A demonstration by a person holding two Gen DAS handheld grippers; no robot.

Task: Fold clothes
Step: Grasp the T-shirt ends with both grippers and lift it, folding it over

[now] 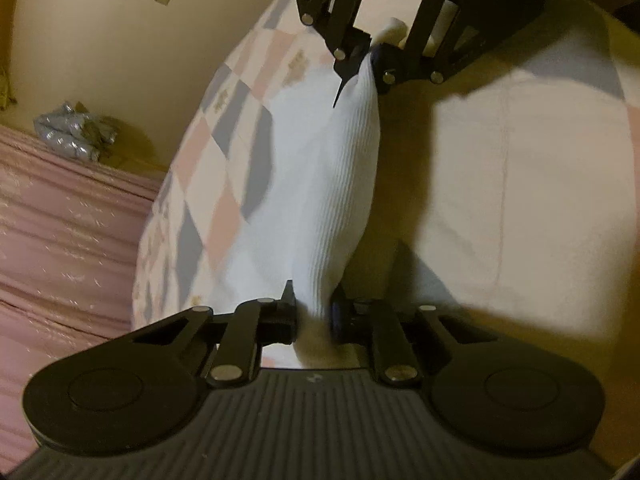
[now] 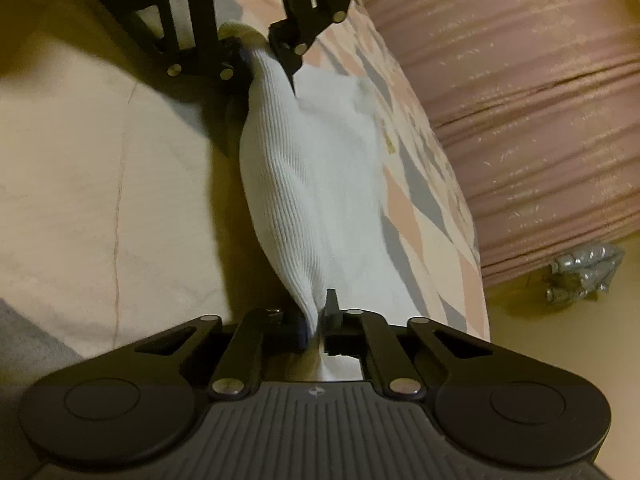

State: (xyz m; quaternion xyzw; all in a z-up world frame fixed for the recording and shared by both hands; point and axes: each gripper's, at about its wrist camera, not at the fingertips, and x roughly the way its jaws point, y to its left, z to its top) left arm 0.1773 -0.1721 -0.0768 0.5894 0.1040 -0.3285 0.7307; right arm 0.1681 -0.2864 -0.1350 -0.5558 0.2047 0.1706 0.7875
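Note:
A white ribbed garment [image 1: 332, 184] hangs stretched between my two grippers, above a bed. In the left wrist view my left gripper [image 1: 314, 314] is shut on one end of it, the cloth bunched between its pads. Across from it, my right gripper [image 1: 366, 62] pinches the far end. In the right wrist view the same white garment [image 2: 296, 184] runs from my right gripper [image 2: 318, 322], shut on its near end, up to my left gripper [image 2: 260, 54] at the top. The garment's lower folds droop onto the quilt.
A patchwork quilt [image 1: 224, 132] in pink, grey and white covers the bed, with a cream sheet [image 1: 520, 200] beside it. Pink striped fabric [image 2: 520, 100] lies past the bed's edge. A crumpled silver bundle [image 2: 584, 272] sits on the yellowish floor.

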